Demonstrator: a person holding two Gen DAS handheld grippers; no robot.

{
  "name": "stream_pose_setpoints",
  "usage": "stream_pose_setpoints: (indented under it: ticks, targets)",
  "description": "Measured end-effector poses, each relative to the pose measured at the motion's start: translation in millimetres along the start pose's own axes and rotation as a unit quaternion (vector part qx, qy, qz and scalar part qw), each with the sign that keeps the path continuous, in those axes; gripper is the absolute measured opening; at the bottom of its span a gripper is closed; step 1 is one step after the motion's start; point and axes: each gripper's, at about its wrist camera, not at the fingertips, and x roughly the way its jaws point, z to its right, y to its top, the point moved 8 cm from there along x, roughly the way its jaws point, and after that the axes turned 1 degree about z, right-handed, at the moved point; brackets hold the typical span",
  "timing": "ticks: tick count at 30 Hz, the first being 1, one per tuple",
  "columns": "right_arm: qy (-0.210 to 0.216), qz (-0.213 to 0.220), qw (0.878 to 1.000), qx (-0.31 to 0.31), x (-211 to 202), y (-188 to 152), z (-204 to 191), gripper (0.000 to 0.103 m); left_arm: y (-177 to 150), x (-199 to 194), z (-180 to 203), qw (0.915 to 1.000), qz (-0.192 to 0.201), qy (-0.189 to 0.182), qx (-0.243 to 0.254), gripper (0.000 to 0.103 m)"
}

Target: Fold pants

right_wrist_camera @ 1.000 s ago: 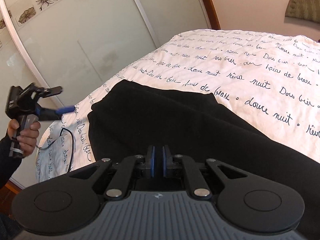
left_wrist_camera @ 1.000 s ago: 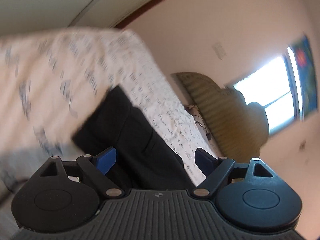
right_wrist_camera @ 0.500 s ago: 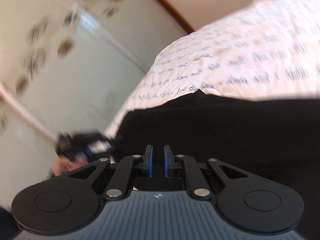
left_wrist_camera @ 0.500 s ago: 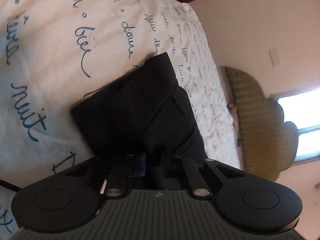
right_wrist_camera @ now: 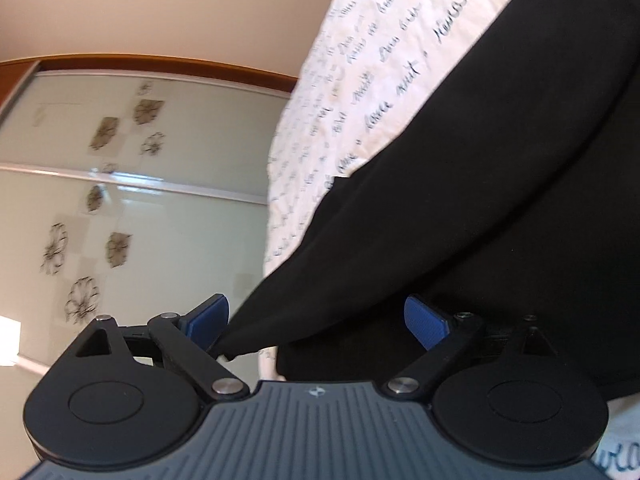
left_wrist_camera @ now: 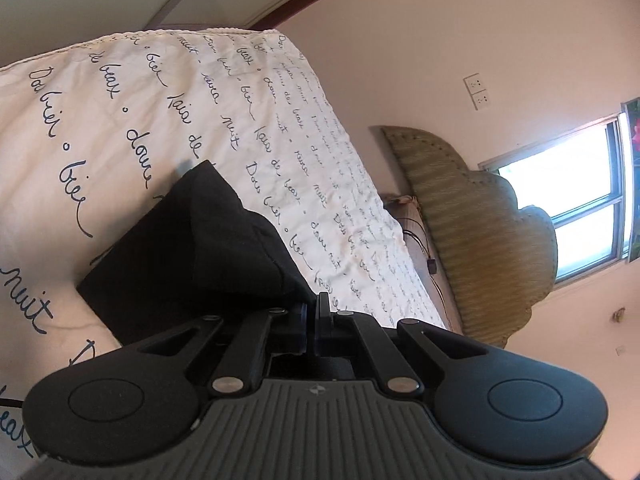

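Observation:
Black pants (left_wrist_camera: 192, 248) lie on a white bedspread (left_wrist_camera: 120, 120) printed with dark script. My left gripper (left_wrist_camera: 311, 314) is shut on an edge of the pants, and the cloth rises in a tent up to its fingertips. In the right wrist view the pants (right_wrist_camera: 480, 160) fill the right side, tilted with the rolled camera. My right gripper (right_wrist_camera: 316, 320) is opening wide, its blue pads (right_wrist_camera: 208, 320) far apart. A fold of the black cloth hangs between them without being pressed.
A padded olive headboard (left_wrist_camera: 480, 240) stands at the bed's far end, under a bright window (left_wrist_camera: 580, 208). A thin cable (left_wrist_camera: 424, 248) lies by the headboard. Pale sliding wardrobe doors with flower prints (right_wrist_camera: 140, 200) face the bed's side.
My left gripper closed on the pants' edge and raised it. My right gripper went from shut to wide open, rolled over and sank toward the pants' edge.

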Motion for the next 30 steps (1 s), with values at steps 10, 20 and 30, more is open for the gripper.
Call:
stream_pose_setpoints:
  ticks: [10, 20, 30]
  targets:
    - [-0.027, 0.083, 0.996, -0.003, 7, 16, 11, 0.007, -6, -8, -22, 0.9998, -0.016, 0.01, -0.011, 0.002]
    - [-0.089, 0.015, 0.994, -0.067, -4, -46, 15, 0.007, -9, -9, -88, 0.9962, -0.05, 0.066, -0.027, 0.002]
    - [-0.1, 0.011, 0.994, -0.052, 0, -47, 38, 0.007, 6, -31, -77, 0.9785, -0.001, 0.175, 0.109, 0.033]
